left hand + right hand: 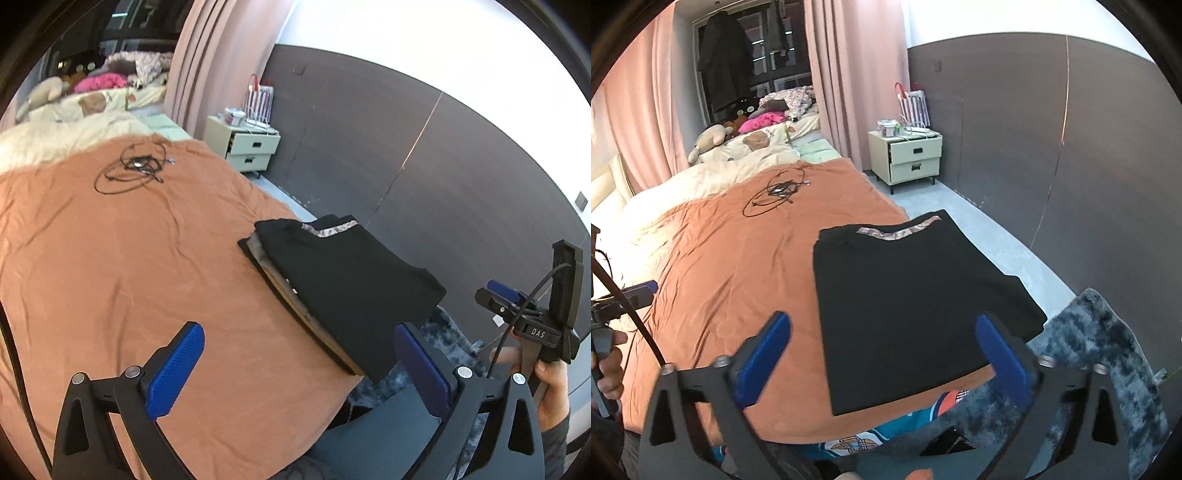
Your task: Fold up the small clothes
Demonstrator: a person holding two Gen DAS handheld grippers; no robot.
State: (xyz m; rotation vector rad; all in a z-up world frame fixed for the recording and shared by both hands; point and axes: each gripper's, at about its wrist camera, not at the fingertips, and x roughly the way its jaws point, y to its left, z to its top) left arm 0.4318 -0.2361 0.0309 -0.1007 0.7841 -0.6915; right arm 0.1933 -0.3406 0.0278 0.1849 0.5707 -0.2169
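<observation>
Because the black garment (916,295) already lies folded into a flat rectangle, its patterned collar band (899,232) on top, this piece looks finished. It rests on a small stack of folded clothes (295,295) at the near right corner of the orange bedspread (738,258), one corner overhanging the bed's edge above the grey shaggy rug (1108,350). Both tools are clear of it: the left gripper (295,373) and the right gripper (886,362) each hover over the bed with blue pads spread wide and nothing between them. No unfolded clothing shows on the bedspread, only a tangle of black cable (775,194) farther up, so whether more pieces remain cannot be told.
</observation>
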